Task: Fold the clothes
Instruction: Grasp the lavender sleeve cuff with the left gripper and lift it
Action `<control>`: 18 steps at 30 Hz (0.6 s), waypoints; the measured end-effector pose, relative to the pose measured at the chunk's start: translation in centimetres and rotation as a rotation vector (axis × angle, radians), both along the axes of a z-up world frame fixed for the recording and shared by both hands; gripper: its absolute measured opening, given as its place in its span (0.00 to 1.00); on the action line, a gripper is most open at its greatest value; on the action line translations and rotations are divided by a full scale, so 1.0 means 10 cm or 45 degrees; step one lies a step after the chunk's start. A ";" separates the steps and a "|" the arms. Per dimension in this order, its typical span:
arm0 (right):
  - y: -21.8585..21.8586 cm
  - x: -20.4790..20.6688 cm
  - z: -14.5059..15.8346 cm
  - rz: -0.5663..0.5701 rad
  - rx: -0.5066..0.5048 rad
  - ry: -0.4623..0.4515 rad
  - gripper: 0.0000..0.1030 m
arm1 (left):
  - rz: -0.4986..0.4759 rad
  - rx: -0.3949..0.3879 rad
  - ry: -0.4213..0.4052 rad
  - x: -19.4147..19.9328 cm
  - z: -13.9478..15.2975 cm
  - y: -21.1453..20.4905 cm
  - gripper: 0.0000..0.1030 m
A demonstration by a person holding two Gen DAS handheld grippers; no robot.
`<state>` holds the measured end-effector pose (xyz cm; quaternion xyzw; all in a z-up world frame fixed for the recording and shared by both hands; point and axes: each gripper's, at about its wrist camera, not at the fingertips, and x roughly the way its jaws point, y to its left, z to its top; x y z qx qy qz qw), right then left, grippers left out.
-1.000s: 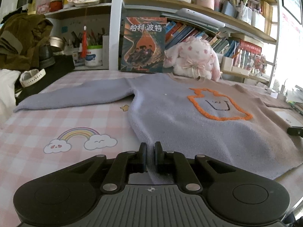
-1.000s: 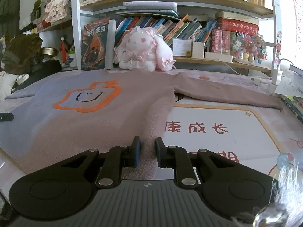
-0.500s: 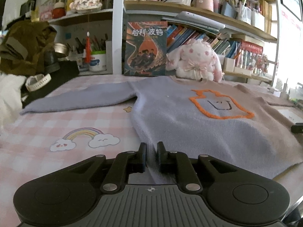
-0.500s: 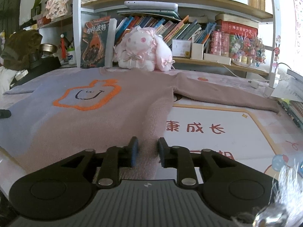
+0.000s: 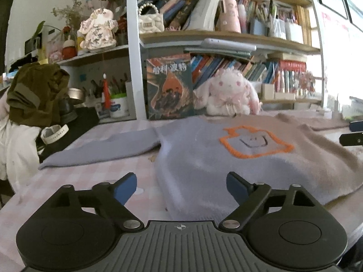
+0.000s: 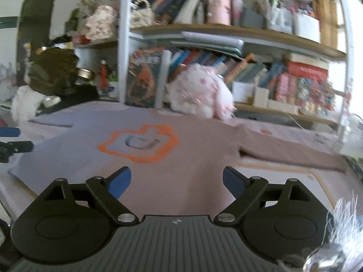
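A two-tone sweater [image 5: 204,163], lavender on one half and tan on the other, lies flat on the table with an orange-outlined patch [image 5: 254,141] on its chest. Its lavender sleeve [image 5: 102,149] stretches left. My left gripper [image 5: 181,187] is open above the sweater's lower left hem, holding nothing. In the right wrist view the same sweater [image 6: 172,170] shows its tan half, with the tan sleeve [image 6: 290,151] reaching right. My right gripper [image 6: 177,181] is open over the hem, empty. The other gripper's blue finger [image 6: 9,132] peeks in at the left edge.
A bookshelf [image 5: 226,38] packed with books stands behind the table. A pink plush rabbit [image 5: 226,95] and a standing book [image 5: 170,88] sit at the sweater's far edge. An olive garment [image 5: 34,93] and a white watch [image 5: 54,133] lie at the left. A printed mat [image 6: 295,188] shows on the right.
Both grippers were shut on the sweater's hem; both have opened and let it go. Both have lifted and drawn back a little; the right view is blurred by motion.
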<state>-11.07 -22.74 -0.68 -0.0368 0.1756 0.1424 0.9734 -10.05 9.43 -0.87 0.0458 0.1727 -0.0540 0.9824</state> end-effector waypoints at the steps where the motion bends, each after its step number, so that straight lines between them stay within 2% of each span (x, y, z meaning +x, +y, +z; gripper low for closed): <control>1: 0.05 0.03 0.03 0.016 -0.003 -0.013 0.86 | 0.009 -0.007 -0.010 0.02 0.01 0.02 0.91; 6: 0.26 0.24 0.07 0.090 -0.045 -0.045 0.89 | 0.069 -0.030 -0.018 0.14 0.04 0.13 0.93; 12: 0.50 0.50 0.07 0.176 -0.109 -0.072 0.89 | 0.137 -0.046 0.028 0.34 0.05 0.31 0.93; 18: 0.57 0.73 -0.03 0.217 -0.135 -0.035 0.90 | 0.240 0.026 0.034 0.60 0.10 0.49 0.94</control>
